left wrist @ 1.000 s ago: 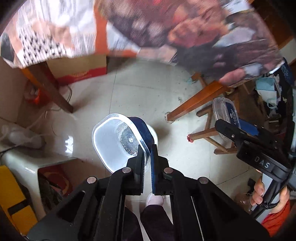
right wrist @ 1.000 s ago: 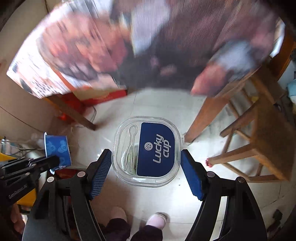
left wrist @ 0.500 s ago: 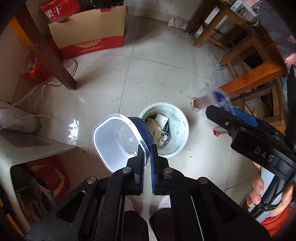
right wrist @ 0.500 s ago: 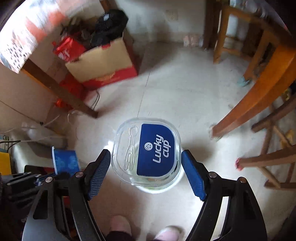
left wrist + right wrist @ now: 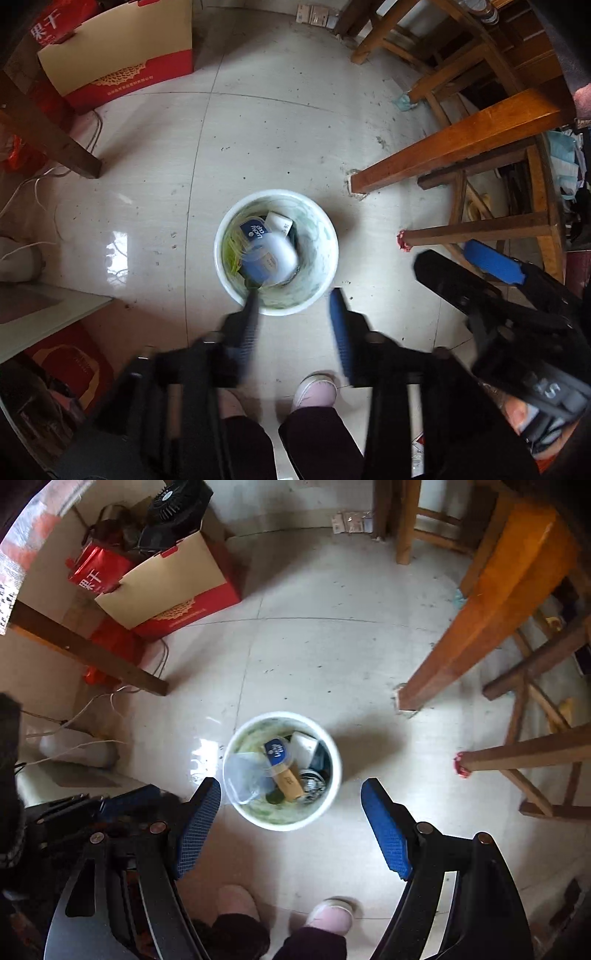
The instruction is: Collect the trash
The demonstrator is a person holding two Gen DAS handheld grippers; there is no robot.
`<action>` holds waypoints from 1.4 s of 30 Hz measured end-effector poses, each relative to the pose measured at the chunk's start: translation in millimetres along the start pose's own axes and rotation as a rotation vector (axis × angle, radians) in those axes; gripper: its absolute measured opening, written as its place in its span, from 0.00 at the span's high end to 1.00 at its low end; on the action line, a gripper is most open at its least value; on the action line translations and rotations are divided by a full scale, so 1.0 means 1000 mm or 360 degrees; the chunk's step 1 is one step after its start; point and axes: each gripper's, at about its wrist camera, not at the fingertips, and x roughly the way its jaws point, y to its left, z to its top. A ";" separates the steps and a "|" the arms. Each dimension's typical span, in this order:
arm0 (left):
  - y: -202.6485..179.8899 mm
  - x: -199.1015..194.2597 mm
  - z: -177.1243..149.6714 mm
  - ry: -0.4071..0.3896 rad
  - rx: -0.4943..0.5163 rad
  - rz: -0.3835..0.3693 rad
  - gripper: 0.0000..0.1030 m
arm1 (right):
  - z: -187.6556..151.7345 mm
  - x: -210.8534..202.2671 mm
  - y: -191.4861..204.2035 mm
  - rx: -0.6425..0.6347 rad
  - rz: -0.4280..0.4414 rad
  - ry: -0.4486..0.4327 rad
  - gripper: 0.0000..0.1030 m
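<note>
Trash now lies in a round white bin (image 5: 276,254) on the pale tiled floor (image 5: 258,140), directly below both cameras. Half a second ago the left tool (image 5: 295,325) was clamped on the rim of a clear plastic cup and the right tool (image 5: 291,827) carried a clear lid with a blue label. Now both tools are spread wide and empty, and both items are inside the bin. The left tool's fingers are blurred by motion, which suggests they are only just springing apart.

Seen from the left wrist, the cup (image 5: 273,258) shows as a smeared, translucent white shape with a blue band, apparently dropping or just settling. The lid (image 5: 253,230) sits beside it, its blue label facing up. Seen from the right wrist, the same cup (image 5: 247,777) rests against the bin's left wall, with the lid (image 5: 277,752) leaning near the middle.

The bin is smooth plastic, its inner wall stained green. Other rubbish lies under the new pieces: a tan cardboard piece (image 5: 290,781), a white square item (image 5: 303,747) and something crinkled and silvery (image 5: 312,784).

Glossy tiles reflect light to the left of the bin. Orange-brown wooden table legs (image 5: 454,140) angle in from the right. A red and beige cardboard box (image 5: 173,590) stands at upper left. Pink slippers (image 5: 328,914) show at the bottom edge.

This pair looks disposed of, so both tools seem free for the next piece.
</note>
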 end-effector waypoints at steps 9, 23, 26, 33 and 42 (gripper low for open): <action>-0.013 -0.081 -0.003 -0.0065 -0.0047 0.0021 0.60 | 0.009 -0.077 0.006 0.0034 0.0028 -0.0067 0.27; -0.075 -0.371 -0.049 -0.0586 -0.0029 0.0164 0.60 | 0.000 -0.328 0.045 -0.0143 0.0054 -0.0416 0.27; -0.095 -0.440 -0.074 -0.0765 0.0015 0.0194 0.60 | -0.014 -0.386 0.058 -0.0218 0.0064 -0.0541 0.27; -0.117 -0.564 -0.133 -0.1097 0.0119 0.0152 0.59 | -0.060 -0.509 0.097 -0.0317 0.0105 -0.0885 0.27; -0.127 -0.687 -0.243 -0.1500 0.0353 0.0073 0.48 | -0.145 -0.625 0.143 -0.0296 0.0113 -0.1360 0.21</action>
